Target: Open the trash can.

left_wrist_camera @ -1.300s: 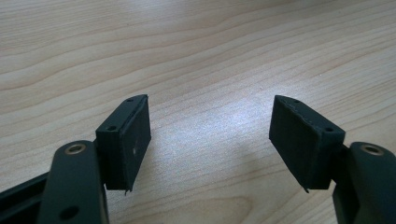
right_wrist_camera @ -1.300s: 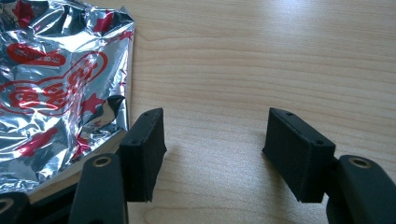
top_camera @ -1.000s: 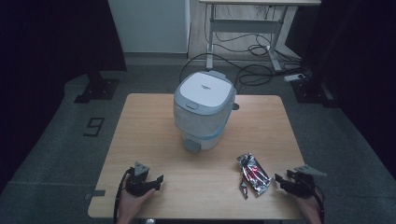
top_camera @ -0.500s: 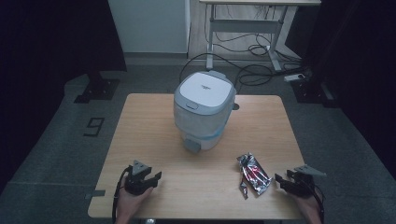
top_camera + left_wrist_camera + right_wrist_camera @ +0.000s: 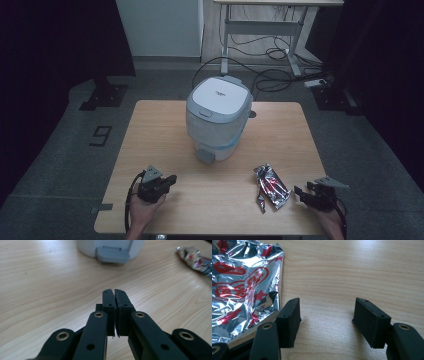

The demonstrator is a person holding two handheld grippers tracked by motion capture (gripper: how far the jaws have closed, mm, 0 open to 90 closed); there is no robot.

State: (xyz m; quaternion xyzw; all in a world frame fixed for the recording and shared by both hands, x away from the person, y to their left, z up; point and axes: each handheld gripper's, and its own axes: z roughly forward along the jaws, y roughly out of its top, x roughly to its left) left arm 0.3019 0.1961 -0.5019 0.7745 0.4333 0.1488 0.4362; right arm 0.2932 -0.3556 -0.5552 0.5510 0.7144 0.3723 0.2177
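Jaws of the left gripper have just closed on nothing, the right gripper gapes beside the light, crinkly, slippery foil packet, best pinched at its flat edge.

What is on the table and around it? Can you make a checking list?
Surface: wooden table, bare apart from two things.
Job's things: crinkled silver and red foil packet lying flat near the right gripper; white and grey lidded appliance standing at the middle, lid down.
Clutter: nothing seen.
Grippers: left gripper has just closed, jaws together on nothing; right gripper open, one jaw beside the packet's edge, nothing between the jaws.
Cables: black cables on the floor behind the table.
Surroundings: grey floor, a number 9 marking, a desk frame behind.
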